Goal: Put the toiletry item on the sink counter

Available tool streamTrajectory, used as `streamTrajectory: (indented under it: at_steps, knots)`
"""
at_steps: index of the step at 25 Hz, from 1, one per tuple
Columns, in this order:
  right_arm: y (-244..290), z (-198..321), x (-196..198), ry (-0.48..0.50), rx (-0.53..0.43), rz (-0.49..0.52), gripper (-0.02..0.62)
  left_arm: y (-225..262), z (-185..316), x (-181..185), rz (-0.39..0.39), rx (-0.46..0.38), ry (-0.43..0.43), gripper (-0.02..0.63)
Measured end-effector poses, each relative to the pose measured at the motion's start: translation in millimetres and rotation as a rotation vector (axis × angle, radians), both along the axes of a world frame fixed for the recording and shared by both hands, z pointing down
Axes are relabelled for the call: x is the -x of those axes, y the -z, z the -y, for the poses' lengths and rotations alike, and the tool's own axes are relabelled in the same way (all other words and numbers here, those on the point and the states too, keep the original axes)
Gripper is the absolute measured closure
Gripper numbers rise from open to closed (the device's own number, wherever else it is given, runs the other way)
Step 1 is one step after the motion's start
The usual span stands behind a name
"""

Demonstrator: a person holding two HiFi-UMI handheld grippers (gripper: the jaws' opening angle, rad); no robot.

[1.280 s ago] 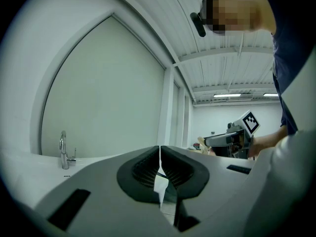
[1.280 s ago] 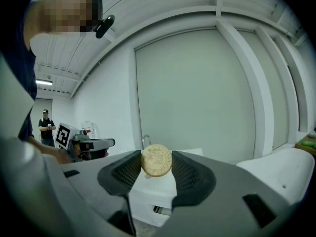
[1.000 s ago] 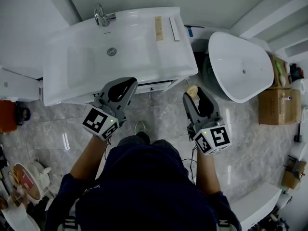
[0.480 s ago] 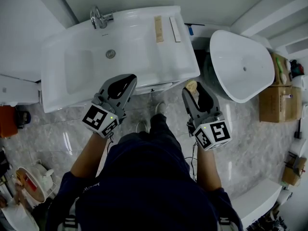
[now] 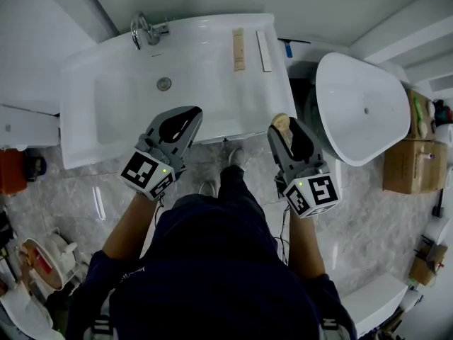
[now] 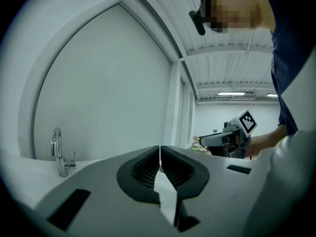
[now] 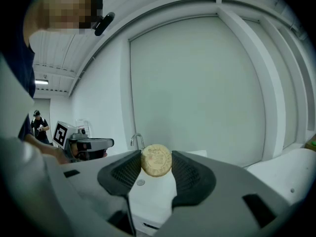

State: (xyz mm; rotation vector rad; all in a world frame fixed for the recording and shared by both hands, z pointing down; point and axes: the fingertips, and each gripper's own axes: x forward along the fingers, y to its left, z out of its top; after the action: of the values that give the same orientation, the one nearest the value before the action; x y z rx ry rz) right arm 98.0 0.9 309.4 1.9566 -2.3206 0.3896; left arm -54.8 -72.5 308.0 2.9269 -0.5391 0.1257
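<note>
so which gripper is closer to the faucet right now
Left. The left gripper sits at the front edge of the sink, across the basin from the faucet. The right gripper, holding the round soap, is off the sink's front right corner, farther away.

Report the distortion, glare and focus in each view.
Head view: sharp and evenly lit, with glare streaks on the grey marble floor. Left gripper view: strong fisheye with dark corners, chrome tap clear. Right gripper view: same fisheye, round tan soap bar sharp between the grey jaws.
</note>
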Motion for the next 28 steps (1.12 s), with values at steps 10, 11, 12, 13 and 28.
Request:
streamTrajectory:
  at_steps: [10, 11, 12, 13, 28]
  knots:
    - [-24, 59, -49, 0.068, 0.054, 0.027, 0.396, -16, 50, -46, 0.041, 0.032, 0.062, 0.572]
    - [-25, 65, -53, 0.081, 0.056, 0.027, 0.396, -17, 55, -51, 0.046, 0.035, 0.070, 0.572]
    - [-26, 72, -58, 0.094, 0.059, 0.027, 0.396, -19, 60, -56, 0.052, 0.038, 0.078, 0.572]
    - [-28, 78, -63, 0.106, 0.062, 0.028, 0.396, -20, 65, -61, 0.057, 0.041, 0.085, 0.572]
    - [-75, 153, -120, 0.248, 0.141, 0.045, 0.396, -56, 121, -124, 0.126, 0.087, 0.187, 0.572]
